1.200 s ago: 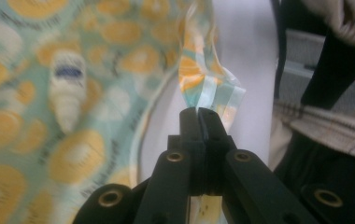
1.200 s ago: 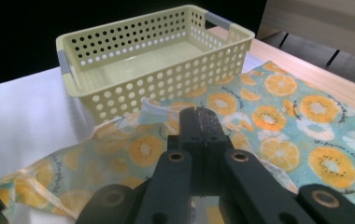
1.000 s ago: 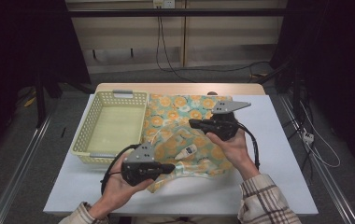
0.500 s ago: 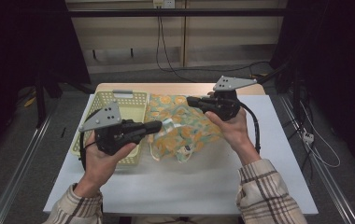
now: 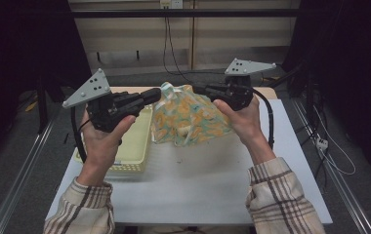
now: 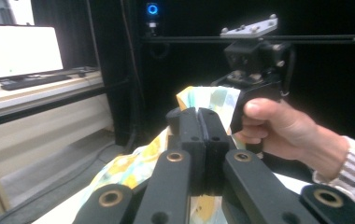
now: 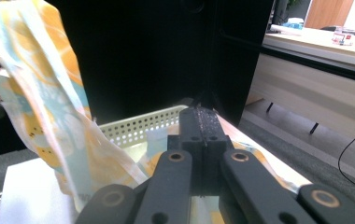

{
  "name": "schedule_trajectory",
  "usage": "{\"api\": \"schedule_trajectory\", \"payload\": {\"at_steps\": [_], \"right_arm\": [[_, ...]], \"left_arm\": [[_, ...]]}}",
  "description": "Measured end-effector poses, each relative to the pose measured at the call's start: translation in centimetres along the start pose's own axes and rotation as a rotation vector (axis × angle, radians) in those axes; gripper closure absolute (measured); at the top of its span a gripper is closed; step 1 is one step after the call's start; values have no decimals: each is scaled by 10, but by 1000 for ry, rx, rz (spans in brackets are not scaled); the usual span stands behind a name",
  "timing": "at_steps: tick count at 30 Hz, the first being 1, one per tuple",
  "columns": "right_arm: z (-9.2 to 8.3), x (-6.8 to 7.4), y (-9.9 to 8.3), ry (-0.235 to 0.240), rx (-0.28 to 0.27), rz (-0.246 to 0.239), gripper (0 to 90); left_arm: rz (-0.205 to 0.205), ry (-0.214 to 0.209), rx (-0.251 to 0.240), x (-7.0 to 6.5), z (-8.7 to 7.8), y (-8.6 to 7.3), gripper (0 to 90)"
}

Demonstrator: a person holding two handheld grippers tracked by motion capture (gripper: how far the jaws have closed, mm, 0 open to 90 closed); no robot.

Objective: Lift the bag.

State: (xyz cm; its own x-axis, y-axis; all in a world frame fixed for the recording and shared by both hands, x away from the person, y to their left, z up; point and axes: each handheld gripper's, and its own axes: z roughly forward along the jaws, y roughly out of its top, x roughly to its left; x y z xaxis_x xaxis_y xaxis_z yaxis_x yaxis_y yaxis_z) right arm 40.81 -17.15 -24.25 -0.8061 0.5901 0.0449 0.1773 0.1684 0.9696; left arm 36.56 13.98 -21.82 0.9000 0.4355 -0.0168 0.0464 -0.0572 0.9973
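Two grippers hold one patterned cloth [image 5: 191, 117] up off the white table [image 5: 213, 185], at about 12 o'clock in the high view: the left gripper [image 5: 156, 94] pinches its upper edge from 9 o'clock, the right gripper [image 5: 196, 89] from 3 o'clock. Both sets of jaws are pressed fully together with fabric caught between them, as each gripper view shows. Cloth hangs bunched between them, just beside the yellow perforated basket [image 5: 137, 146] at 9 o'clock, lower end near the tabletop.
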Motion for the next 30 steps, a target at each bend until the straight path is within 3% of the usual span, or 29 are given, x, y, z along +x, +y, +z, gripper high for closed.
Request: {"api": "schedule_trajectory", "payload": {"at_steps": [1,2,8,12,18,25,26,27,28,30], "right_arm": [[0,0,3,3,-5,2,900],[-1,0,6,4,-12,-2,900],[-15,10,34,38,-93,-30,900],[-23,20,50,18,-94,-76,900],[-15,6,28,-26,-19,-50,900],[-12,-8,12,-77,17,-40,900],[-12,-8,10,-85,28,-42,891],[-11,-9,7,-88,37,-40,794],[-10,-9,4,-99,46,-36,755],[-7,-9,-5,-104,66,-34,766]], "left_arm": [[2,2,-2,1,-1,1,900],[2,31,-6,0,0,2,900],[25,47,-34,1,-5,14,900],[33,52,-63,-2,-9,26,900],[37,70,-66,0,-11,29,900],[-1,88,-38,14,-1,19,900],[0,96,-32,16,2,18,900],[-5,102,-17,17,5,18,900],[-13,105,1,21,9,16,900],[-28,119,26,27,18,11,900]]}}
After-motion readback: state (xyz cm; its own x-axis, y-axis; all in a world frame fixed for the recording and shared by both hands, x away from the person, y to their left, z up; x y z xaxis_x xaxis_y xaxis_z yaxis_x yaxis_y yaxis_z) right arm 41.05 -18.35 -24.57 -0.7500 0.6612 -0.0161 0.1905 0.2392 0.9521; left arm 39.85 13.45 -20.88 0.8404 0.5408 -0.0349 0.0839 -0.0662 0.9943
